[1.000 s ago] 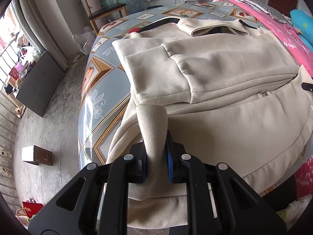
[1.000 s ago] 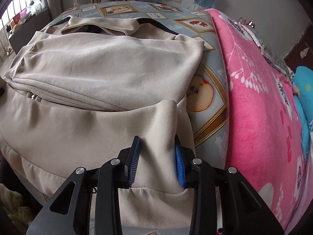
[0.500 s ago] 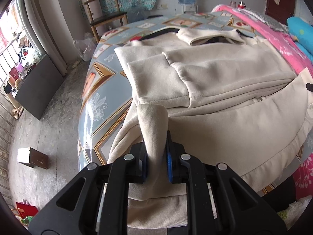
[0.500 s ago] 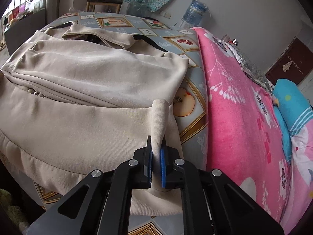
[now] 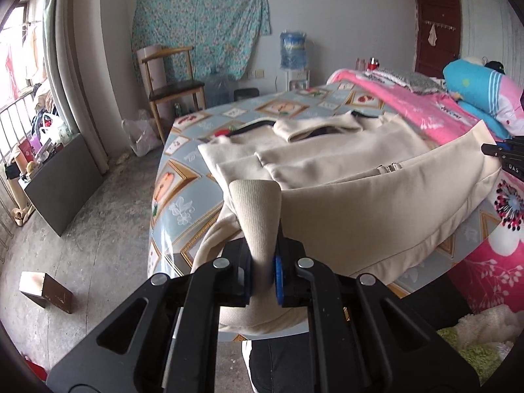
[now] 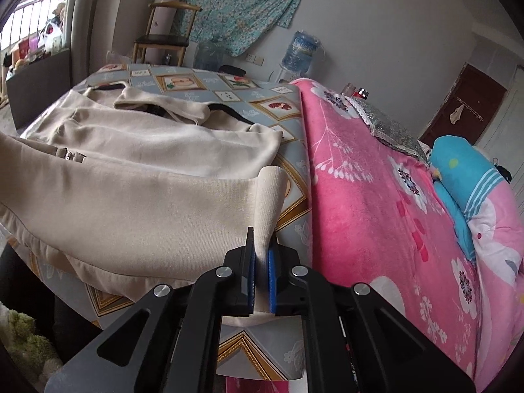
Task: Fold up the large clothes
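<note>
We count one beige garment (image 5: 344, 203) on one bed (image 5: 183, 196); two grippers, the left gripper (image 5: 262, 273) and the right gripper (image 6: 261, 276) (each clamped on the garment's hem). Also one wooden chair (image 5: 173, 88), one water bottle (image 5: 293, 49), one floral wall cloth (image 5: 199, 23), one pink blanket (image 6: 376, 203), one small box (image 5: 46, 291) on the floor.
</note>
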Action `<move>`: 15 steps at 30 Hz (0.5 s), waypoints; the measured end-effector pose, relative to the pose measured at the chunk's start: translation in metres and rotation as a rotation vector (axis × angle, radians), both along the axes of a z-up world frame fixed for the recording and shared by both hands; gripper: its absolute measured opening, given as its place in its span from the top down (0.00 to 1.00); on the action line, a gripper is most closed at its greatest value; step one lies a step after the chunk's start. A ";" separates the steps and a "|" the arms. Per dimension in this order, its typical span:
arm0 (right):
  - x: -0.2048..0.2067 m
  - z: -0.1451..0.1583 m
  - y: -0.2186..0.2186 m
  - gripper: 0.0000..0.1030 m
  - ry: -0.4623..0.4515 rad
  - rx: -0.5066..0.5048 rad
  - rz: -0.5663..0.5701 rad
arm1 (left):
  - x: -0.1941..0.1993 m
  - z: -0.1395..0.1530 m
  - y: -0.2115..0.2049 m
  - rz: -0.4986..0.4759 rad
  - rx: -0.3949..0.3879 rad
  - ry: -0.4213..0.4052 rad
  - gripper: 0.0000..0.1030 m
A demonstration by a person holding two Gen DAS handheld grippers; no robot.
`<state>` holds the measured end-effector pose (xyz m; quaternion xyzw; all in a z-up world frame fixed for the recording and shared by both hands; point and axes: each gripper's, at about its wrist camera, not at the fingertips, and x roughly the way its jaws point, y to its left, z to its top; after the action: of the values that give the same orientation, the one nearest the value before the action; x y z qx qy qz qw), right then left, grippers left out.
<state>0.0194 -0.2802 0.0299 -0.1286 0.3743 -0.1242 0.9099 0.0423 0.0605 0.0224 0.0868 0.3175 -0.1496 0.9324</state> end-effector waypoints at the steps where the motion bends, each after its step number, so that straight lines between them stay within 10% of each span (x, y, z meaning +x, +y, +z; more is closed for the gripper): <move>1: -0.001 0.006 -0.001 0.94 -0.015 0.005 0.002 | 0.000 0.005 0.000 0.002 -0.001 -0.015 0.91; 15: 0.135 0.051 -0.026 0.94 -0.141 -0.050 0.059 | 0.142 0.055 -0.022 0.040 -0.002 -0.071 0.91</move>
<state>0.1548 -0.3063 0.0810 -0.1532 0.3020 -0.1153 0.9339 0.1843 0.0382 0.0774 0.0848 0.2856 -0.1281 0.9460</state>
